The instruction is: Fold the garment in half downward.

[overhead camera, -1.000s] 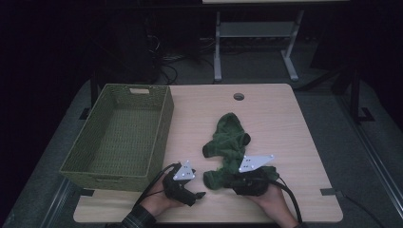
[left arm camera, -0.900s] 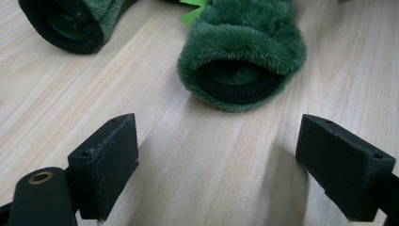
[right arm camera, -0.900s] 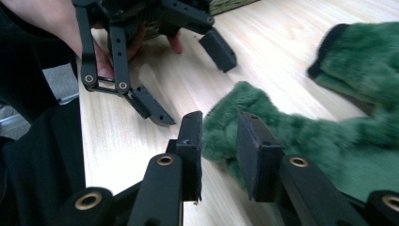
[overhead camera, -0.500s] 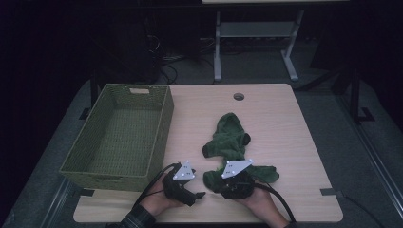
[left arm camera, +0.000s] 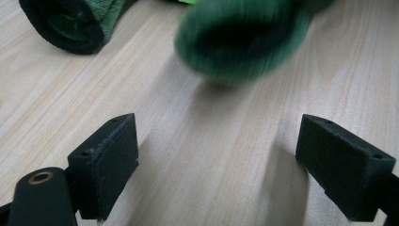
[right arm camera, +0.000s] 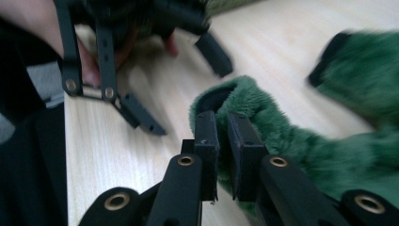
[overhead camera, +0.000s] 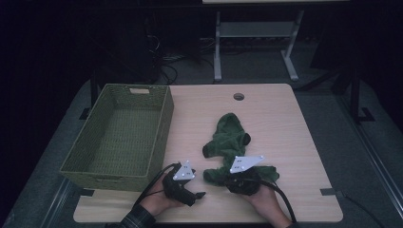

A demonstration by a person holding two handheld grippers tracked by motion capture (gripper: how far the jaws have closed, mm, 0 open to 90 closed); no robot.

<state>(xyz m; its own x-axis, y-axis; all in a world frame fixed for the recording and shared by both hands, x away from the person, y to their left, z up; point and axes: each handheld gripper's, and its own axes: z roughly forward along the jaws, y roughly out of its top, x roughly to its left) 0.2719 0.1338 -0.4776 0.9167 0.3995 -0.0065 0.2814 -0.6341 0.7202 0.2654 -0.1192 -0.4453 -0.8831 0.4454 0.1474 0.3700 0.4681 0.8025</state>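
A green fleece garment (overhead camera: 228,137) lies crumpled on the wooden table (overhead camera: 285,118), right of centre. Its near sleeve end (overhead camera: 214,175) points at my left gripper. My right gripper (overhead camera: 224,178) has just been closing its jaws, and in the right gripper view they (right arm camera: 225,127) pinch the rim of the sleeve cuff (right arm camera: 263,101). My left gripper (overhead camera: 196,191) rests near the table's front edge. Its jaws stand open (left arm camera: 216,160) over bare wood, with the blurred green cuff (left arm camera: 240,42) just ahead of them. The right gripper view shows the left gripper (right arm camera: 178,84) close in front.
A green woven basket (overhead camera: 164,123) stands empty on the table's left side, beside the left hand. A round cable hole (overhead camera: 238,96) sits near the far edge. Beyond the table are a metal stand (overhead camera: 256,33) and cables on a dark floor.
The right gripper shifted a little left along the garment's near edge and its jaws came together on the cuff. The garment's near part was tugged and reshaped. The left gripper kept still.
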